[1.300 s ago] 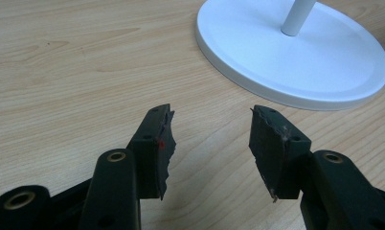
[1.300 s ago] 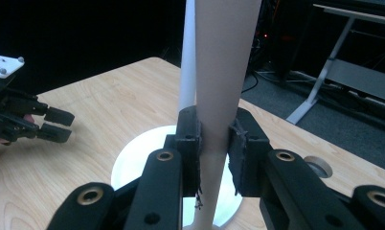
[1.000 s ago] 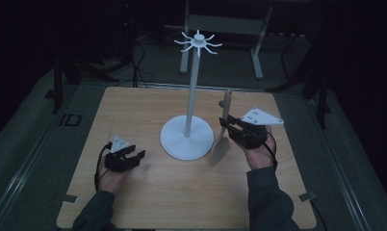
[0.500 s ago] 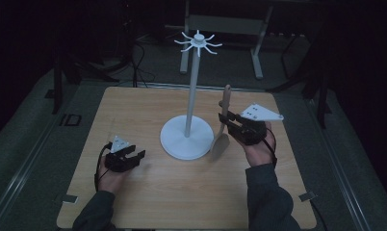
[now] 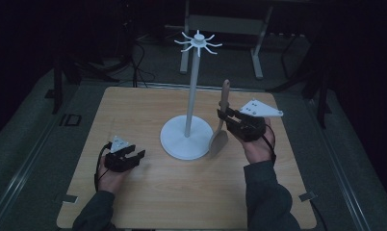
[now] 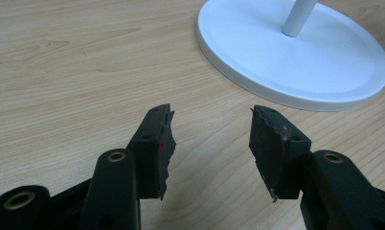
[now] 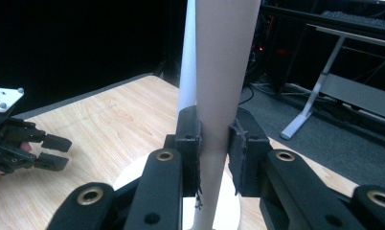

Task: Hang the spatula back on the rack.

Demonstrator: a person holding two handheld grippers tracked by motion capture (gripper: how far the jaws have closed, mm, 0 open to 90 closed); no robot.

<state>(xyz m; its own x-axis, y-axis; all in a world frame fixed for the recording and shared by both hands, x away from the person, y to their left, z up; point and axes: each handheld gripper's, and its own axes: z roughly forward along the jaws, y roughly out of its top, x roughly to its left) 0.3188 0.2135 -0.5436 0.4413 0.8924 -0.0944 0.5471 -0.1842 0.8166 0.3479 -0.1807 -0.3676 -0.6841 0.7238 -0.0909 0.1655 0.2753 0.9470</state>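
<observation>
High view: right gripper (image 5: 226,119) right of centre, clamped on the handle of a wooden spoon (image 5: 220,131), spoon held nearly upright, bowl low and close to the round base of the white hook stand (image 5: 191,96), handle end pointing up toward the ring of hooks at top centre. Left gripper (image 5: 134,158) at lower left, resting low over the bench (image 5: 148,197), jaws apart and holding nothing, well clear of the stand. Right gripper view: pale handle squeezed between both black pads (image 7: 239,153), white pole just behind it, left gripper (image 7: 54,151) at the far left edge.

Judged step: carrying the spoon up to hang on a hook. To do it well: keep the clamp firm so the handle cannot slide or swing; lift straight before moving inward, to keep the bowl from knocking the base; whether the handle end has a hole cannot be told, so line it up slowly with one hook. Steady the base with the free gripper if the pole wobbles.
</observation>
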